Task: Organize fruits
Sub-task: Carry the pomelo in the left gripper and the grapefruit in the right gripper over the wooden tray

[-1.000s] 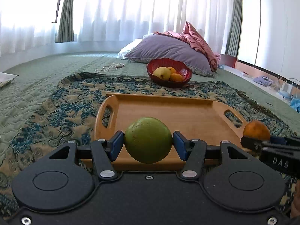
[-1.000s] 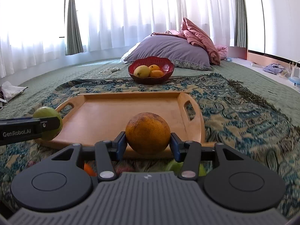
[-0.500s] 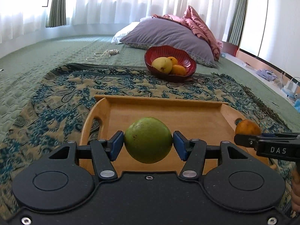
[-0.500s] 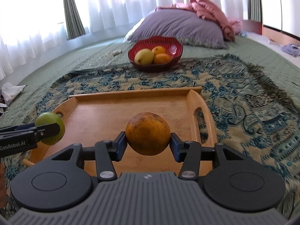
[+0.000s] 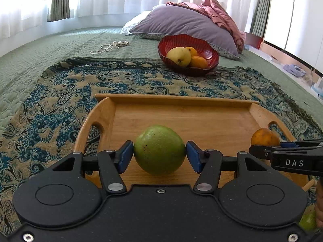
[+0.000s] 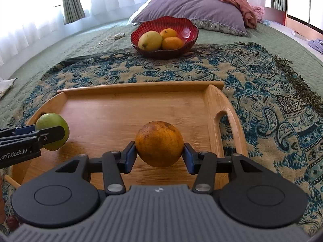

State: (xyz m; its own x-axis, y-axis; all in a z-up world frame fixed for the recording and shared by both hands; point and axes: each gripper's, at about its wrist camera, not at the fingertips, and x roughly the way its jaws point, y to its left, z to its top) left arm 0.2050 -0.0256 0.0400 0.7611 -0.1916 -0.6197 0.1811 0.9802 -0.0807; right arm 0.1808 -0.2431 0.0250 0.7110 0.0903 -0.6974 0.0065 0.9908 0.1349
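Observation:
My left gripper is shut on a green round fruit, held just above the near left part of a wooden tray. An orange sits clamped in my right gripper over the tray near its right side. Each gripper shows in the other's view: the right one with the orange at the tray's right handle, the left one with the green fruit at the left handle.
A red bowl with a yellow mango and two oranges stands beyond the tray on a patterned blue cloth. Behind it lie a purple pillow and a cord. Another green fruit peeks in near the left view's bottom right corner.
Both grippers have moved forward over the tray and tipped a little downward, each keeping its fruit. The tray and the bowl now look closer.

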